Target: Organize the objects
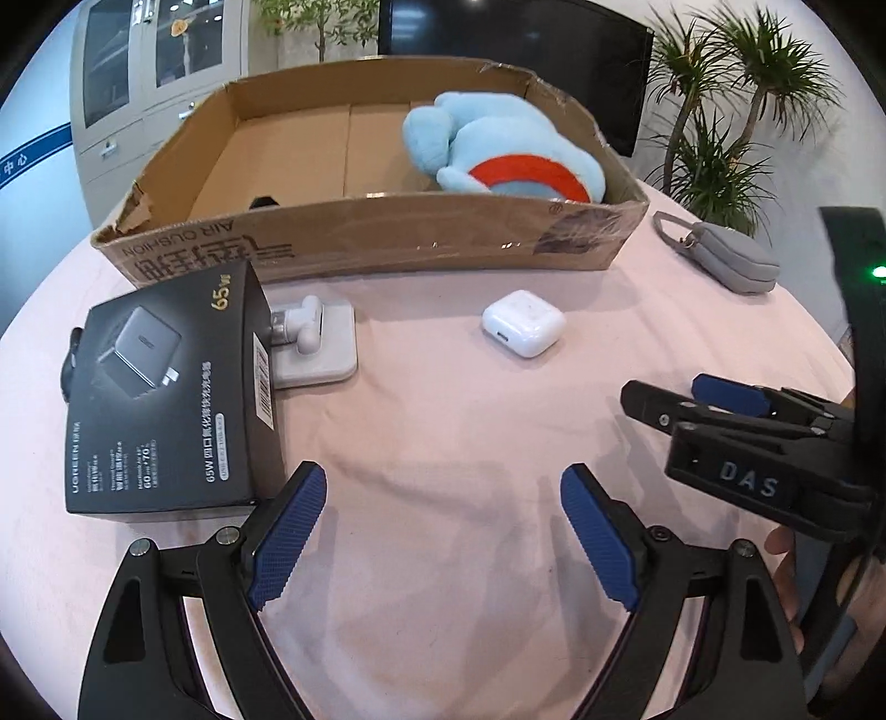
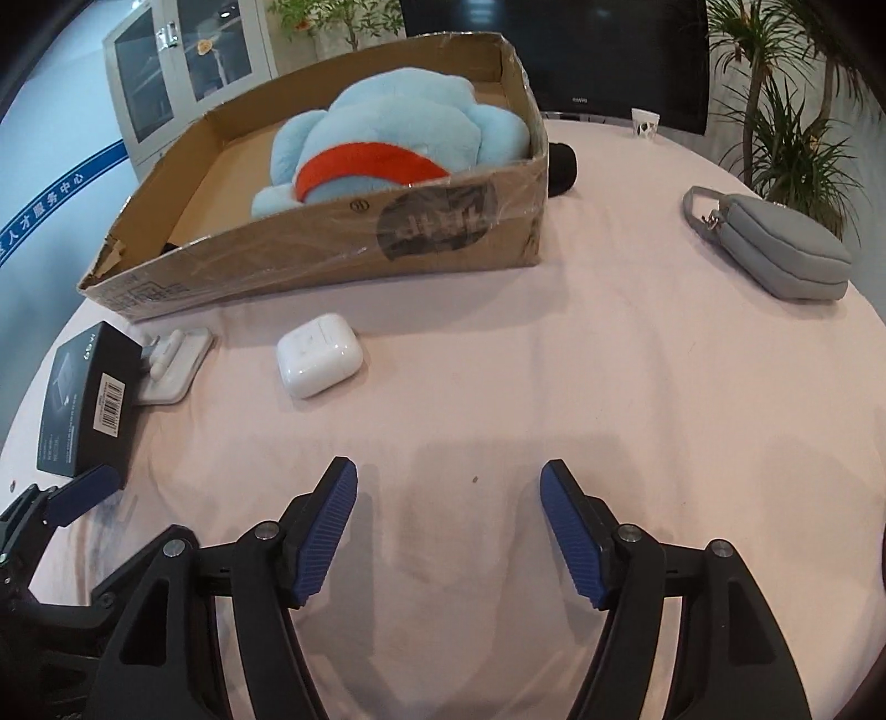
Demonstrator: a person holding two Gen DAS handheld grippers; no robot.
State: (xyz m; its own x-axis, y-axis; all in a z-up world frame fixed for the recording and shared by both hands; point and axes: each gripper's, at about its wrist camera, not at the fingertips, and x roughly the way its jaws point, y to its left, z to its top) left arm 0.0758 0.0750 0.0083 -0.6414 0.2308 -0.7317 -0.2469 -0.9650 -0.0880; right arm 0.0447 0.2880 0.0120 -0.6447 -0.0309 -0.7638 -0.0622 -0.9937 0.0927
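A shallow cardboard box (image 1: 387, 232) (image 2: 310, 260) stands at the back of the pink-clothed table, holding a light blue plush toy (image 1: 498, 149) (image 2: 387, 138) with a red band. In front of it lie a white earbud case (image 1: 523, 323) (image 2: 319, 354), a black charger box (image 1: 171, 387) (image 2: 83, 399), a white stand (image 1: 321, 343) (image 2: 174, 360) and a grey pouch (image 1: 725, 260) (image 2: 786, 249). My left gripper (image 1: 443, 498) hovers open over bare cloth, right of the charger box. My right gripper (image 2: 448, 493) is open and empty too; it also shows at the right of the left wrist view (image 1: 664, 399).
A black object (image 2: 560, 169) sits behind the box's right corner. A paper cup (image 2: 645, 122) stands far back by a dark monitor (image 2: 609, 50). Potted plants (image 2: 792, 111) and a grey cabinet (image 1: 138, 83) line the background. A hand (image 1: 783, 581) shows at the right edge.
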